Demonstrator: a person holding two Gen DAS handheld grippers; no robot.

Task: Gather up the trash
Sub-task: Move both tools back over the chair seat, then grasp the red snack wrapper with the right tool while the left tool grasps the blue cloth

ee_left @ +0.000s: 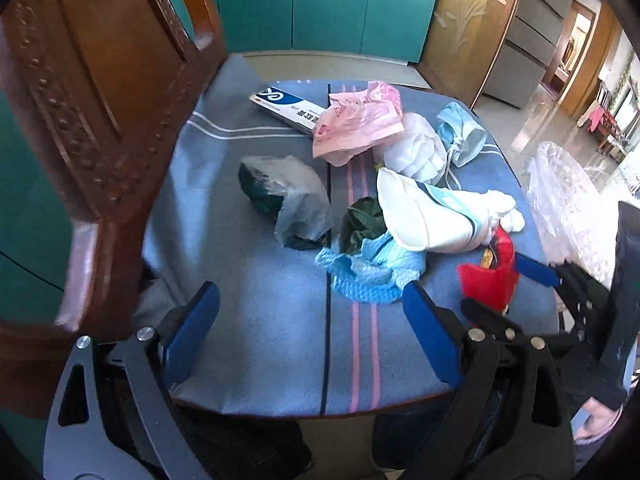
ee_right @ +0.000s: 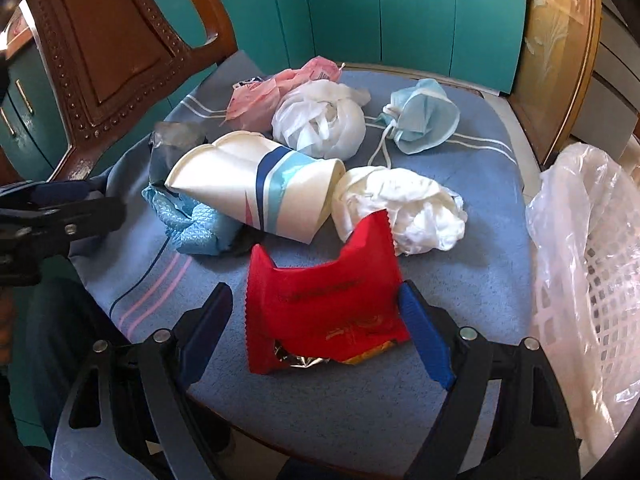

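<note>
- trash: a red wrapper (ee_right: 324, 304) lies at the near edge of the cushion (ee_right: 472, 280), between the spread fingers of the right gripper (ee_right: 316, 320); cup (ee_right: 256, 184), tissues and mask (ee_right: 424, 120) lie behind.
- likely best: slide the fingers in low, pinch the wrapper's flat middle, avoid catching the cushion.
- left gripper (ee_left: 312, 312) hovers released near the blue cloth (ee_left: 368, 272).
- lined basket (ee_right: 592, 272) waits at right.

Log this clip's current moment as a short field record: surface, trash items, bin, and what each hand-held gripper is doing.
surface: chair seat with blue cloth
trash: red wrapper, crushed paper cup, face mask, white bag, pink bag
bin: lined white basket, right of seat
right hand-held gripper: open, straddling red wrapper
left hand-held gripper: open, holding nothing
</note>
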